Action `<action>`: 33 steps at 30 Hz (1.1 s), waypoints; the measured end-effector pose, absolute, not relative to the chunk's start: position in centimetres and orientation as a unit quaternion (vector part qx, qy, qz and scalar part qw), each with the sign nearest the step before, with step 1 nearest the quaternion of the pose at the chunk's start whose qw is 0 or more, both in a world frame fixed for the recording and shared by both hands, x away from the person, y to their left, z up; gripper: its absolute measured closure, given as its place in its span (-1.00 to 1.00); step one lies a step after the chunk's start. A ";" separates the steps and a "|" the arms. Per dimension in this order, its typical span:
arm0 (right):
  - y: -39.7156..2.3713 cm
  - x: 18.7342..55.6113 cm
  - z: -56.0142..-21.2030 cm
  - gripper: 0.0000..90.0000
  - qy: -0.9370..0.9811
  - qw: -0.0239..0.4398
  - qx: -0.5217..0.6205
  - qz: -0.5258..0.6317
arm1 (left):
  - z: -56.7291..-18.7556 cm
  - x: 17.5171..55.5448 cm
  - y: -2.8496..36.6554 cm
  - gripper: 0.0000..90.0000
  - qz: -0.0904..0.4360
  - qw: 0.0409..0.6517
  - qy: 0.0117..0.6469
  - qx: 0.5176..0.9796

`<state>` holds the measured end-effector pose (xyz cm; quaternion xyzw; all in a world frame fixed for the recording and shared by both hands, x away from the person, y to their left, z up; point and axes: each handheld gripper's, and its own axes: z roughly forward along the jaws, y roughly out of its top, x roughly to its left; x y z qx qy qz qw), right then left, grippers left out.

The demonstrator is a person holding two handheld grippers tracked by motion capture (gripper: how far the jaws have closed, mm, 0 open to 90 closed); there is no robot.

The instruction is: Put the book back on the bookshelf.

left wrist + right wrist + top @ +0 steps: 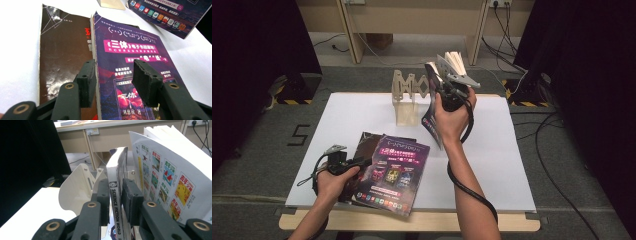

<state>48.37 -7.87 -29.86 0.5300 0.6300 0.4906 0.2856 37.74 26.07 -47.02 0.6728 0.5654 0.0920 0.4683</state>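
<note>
Fingers of the right gripper (115, 200) stand on either side of the spine of an upright magazine (117, 195), close against it, held above the white surface (492, 150) just beside the wooden rack (407, 100). Fingers of the left gripper (113, 80) stand apart over the purple-covered magazine (130, 57), which lies flat on a brown book (62, 50), gripping nothing.

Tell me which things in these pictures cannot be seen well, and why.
- Brown book: title partly covered by the purple book in the left gripper view.
- Magazine in the right claw: cover hidden in the right gripper view, only the spine faces the camera.
- Wooden rack: right part hidden by the hand in the high view.
- Left claw: whether it touches the purple book cannot be told.
</note>
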 end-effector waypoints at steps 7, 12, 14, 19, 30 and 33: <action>-8.3 48.8 -29.8 0.65 0.638 0.278 0.537 0.476 | -47.0 37.8 26.0 0.16 0.092 0.468 0.565 0.673; -8.3 48.9 -30.0 0.63 0.644 0.270 0.541 0.469 | -47.1 37.8 25.9 0.16 0.087 0.471 0.565 0.672; -8.4 49.1 -29.9 0.62 0.652 0.263 0.545 0.457 | -47.0 37.8 25.9 0.16 0.089 0.470 0.565 0.672; -8.1 49.8 -29.6 0.72 0.671 0.259 0.547 0.429 | -46.9 37.8 26.0 0.16 0.090 0.472 0.564 0.671; -7.8 50.1 -27.9 0.85 0.669 0.252 0.545 0.438 | -47.0 37.8 26.2 0.16 0.089 0.471 0.567 0.670; -7.4 50.4 -27.8 0.85 0.668 0.250 0.539 0.448 | -46.9 37.8 26.3 0.16 0.090 0.472 0.566 0.670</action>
